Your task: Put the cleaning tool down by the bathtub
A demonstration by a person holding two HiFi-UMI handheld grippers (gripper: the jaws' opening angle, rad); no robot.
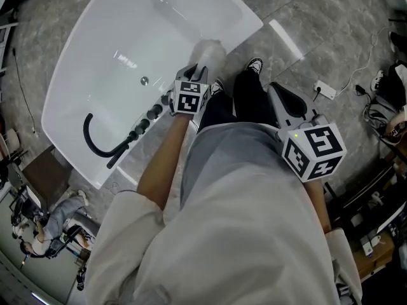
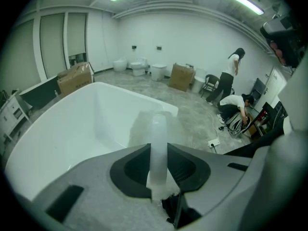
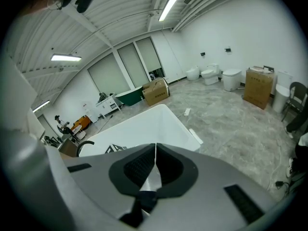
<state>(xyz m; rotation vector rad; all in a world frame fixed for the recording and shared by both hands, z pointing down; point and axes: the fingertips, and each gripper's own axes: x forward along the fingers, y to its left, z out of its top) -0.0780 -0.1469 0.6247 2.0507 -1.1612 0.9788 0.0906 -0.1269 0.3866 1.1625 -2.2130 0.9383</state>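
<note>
Now blk hose [image 1: 89, 135] in tub [image 1: 95, 62], L hand-held gripper [image 2: 158, 147] gripping cleaning tool [image 2: 158, 124]

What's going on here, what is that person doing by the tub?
A person stands beside a white bathtub with a hand-held gripper in each hand. The left gripper is clamped on the handle of a pale, see-through cleaning tool, held at the tub's edge and not yet set down. The right gripper is shut and empty, off to the side.

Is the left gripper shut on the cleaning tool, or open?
Shut: the left gripper clamps the cleaning tool, pads pressing its pale handle.
</note>
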